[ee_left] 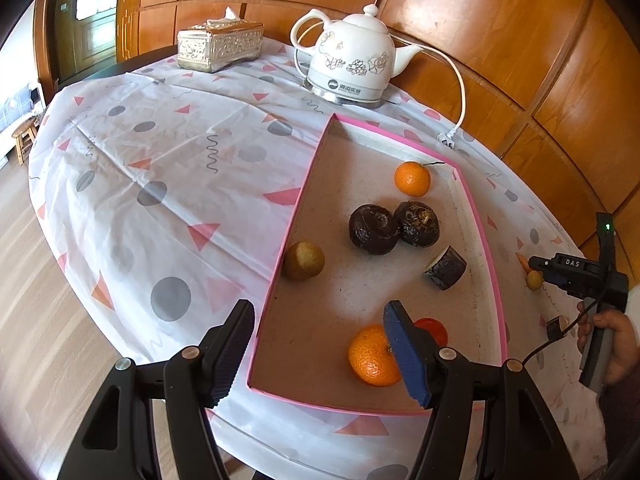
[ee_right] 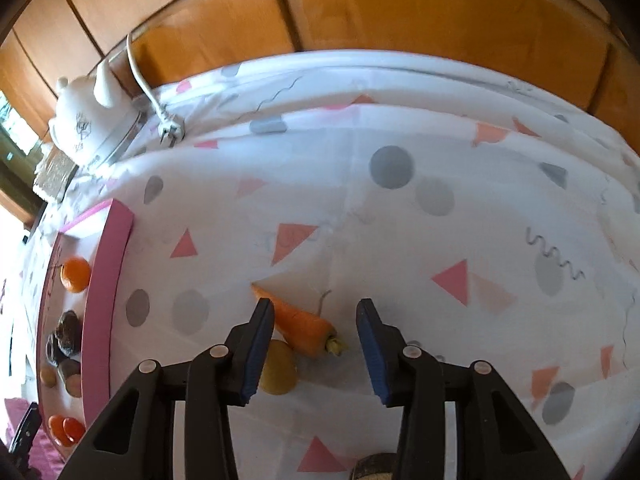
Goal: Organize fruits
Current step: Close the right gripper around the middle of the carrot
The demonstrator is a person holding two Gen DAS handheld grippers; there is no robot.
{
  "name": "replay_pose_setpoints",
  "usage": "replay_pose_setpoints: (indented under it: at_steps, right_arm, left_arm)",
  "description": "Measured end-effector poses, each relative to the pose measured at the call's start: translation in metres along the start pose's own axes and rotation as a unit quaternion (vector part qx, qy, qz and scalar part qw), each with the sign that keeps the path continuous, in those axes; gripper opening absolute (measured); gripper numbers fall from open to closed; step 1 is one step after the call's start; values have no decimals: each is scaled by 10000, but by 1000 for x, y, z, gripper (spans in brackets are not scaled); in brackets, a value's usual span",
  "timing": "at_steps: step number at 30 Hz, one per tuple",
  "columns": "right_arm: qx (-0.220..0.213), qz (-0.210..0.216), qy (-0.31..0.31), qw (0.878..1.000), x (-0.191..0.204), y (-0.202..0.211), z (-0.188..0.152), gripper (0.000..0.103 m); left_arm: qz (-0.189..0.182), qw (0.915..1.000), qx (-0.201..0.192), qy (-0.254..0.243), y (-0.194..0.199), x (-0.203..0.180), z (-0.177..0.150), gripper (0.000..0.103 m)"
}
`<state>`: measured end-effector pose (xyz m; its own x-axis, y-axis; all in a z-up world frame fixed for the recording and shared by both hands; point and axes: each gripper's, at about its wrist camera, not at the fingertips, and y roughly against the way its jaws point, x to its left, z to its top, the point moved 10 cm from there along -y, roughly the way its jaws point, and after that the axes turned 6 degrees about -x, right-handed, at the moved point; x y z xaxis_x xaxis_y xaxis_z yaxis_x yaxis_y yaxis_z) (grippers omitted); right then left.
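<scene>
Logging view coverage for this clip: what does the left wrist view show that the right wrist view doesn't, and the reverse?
Only the left wrist view shows the open left gripper above the pink tray's near end, the whole tray floor, the large orange nearest the camera, and the right hand holding its tool.

Only the right wrist view shows the open right gripper over a carrot and a yellowish fruit on the tablecloth, outside the tray.

Both show the tray, the small orange at its far end, the dark fruits, the kettle and the tissue box.
</scene>
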<state>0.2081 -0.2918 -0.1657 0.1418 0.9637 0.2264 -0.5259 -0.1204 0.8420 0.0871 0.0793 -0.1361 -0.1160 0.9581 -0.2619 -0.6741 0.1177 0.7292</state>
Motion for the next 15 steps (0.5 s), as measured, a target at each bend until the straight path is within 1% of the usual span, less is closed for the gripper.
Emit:
replay_pose_setpoints:
  at_steps: [1,4,7,11,15]
  right_arm:
    - [222,183,32,9996,5,-5,-4,43]
    - [313,250,335,9986,13,-3,-8,43]
    - [368,215,599,9973,17,-5,-12,43]
    - [337,97,799,9962,18,-5,-12,43]
    - [203,-1,944,9953,20,-1,-13,41]
  left_arm:
    - [-11,10000,20,16,-1,0,0,68]
    - [-26,10000,23,26,-2,-1,0,69]
    - [-41,10000,30,34,-2,-2,0,69]
    - [-40,10000,6,30,0,-2,0,69]
    - [-42,10000,-18,51,4,-1,1,69]
